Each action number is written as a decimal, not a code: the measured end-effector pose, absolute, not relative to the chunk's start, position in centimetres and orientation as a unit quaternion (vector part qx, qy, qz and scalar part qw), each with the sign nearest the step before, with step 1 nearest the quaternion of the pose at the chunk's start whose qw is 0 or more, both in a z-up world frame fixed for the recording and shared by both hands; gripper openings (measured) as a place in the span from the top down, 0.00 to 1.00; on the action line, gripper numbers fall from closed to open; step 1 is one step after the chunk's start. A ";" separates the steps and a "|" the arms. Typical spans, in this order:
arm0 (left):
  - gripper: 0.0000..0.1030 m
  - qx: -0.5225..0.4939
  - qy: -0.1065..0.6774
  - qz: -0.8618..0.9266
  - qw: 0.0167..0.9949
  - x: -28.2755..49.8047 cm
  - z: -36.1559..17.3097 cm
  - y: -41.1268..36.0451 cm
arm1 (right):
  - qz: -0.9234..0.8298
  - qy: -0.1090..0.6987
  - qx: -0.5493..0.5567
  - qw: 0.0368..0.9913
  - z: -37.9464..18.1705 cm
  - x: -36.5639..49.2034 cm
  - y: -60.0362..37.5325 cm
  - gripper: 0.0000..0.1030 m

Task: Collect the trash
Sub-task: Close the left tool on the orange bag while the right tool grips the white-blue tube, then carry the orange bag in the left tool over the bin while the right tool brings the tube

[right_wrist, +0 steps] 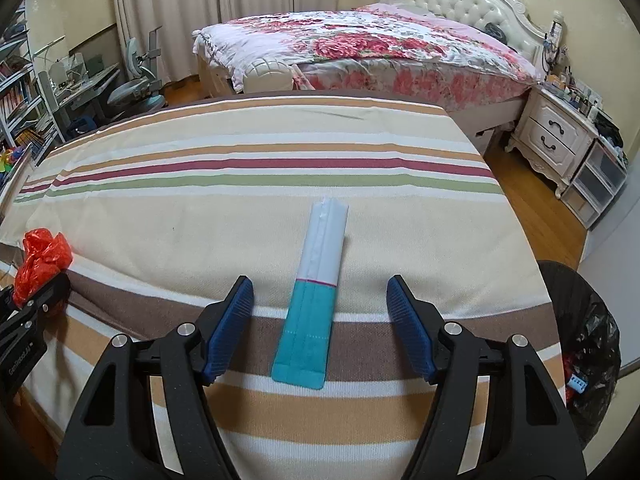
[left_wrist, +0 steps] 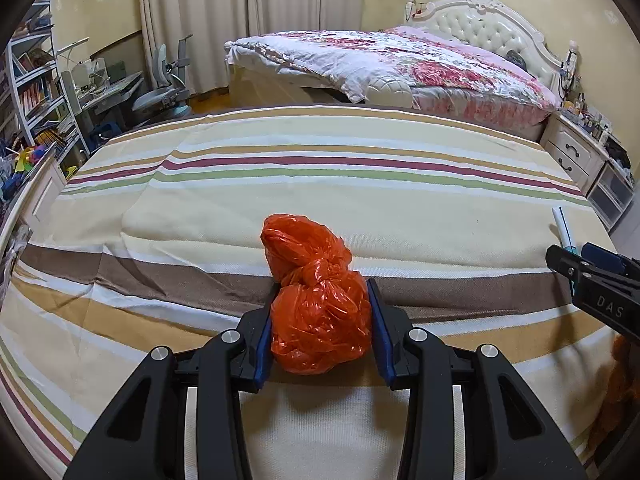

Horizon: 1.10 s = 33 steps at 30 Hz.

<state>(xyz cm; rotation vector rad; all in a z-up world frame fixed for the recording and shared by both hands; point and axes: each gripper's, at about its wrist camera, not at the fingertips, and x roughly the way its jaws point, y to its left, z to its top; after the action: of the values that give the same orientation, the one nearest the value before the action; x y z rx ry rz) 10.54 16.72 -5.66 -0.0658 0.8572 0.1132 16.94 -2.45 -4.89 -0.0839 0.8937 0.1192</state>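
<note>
Orange plastic, knotted into a crumpled bag (left_wrist: 320,300), sits pinched between the blue fingers (left_wrist: 264,340) of the left gripper (left_wrist: 322,328), which are closed against its sides over the near brown stripe of the striped bed cover (left_wrist: 280,152). To the right, a flat white-and-teal packet (right_wrist: 314,292) lies lengthwise on the cover, teal end nearest. The right gripper (right_wrist: 320,328) hovers over it with fingers spread wide, one on either side, touching nothing. At the near right, beside the bed, a bin lined with a black bag (right_wrist: 588,344) holds scraps. Far behind stands a floral-quilted bed (right_wrist: 380,52).
</note>
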 end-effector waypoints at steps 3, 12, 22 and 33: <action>0.61 -0.037 0.415 0.053 0.907 10.6 -5.7 17.0 | 0.055 0.430 -0.044 0.900 -4.8 17.3 -2.4 0.44; 0.61 -0.042 0.413 0.051 0.908 10.5 -5.6 17.2 | 0.067 0.425 -0.054 0.901 -4.6 16.6 -2.2 0.74; 0.61 -0.042 0.413 0.050 0.908 10.5 -5.5 17.3 | 0.073 0.424 -0.057 0.901 -4.6 15.2 -2.2 0.81; 0.61 -0.042 0.413 0.049 0.908 10.5 -5.5 17.2 | 0.084 0.426 -0.056 0.899 -4.7 12.7 -2.2 0.81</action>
<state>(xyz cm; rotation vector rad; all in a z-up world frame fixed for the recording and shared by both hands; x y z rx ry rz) 10.46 17.16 -5.49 -0.0872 0.8524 0.1018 12.68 -2.18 -4.73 -0.1149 0.8811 0.1732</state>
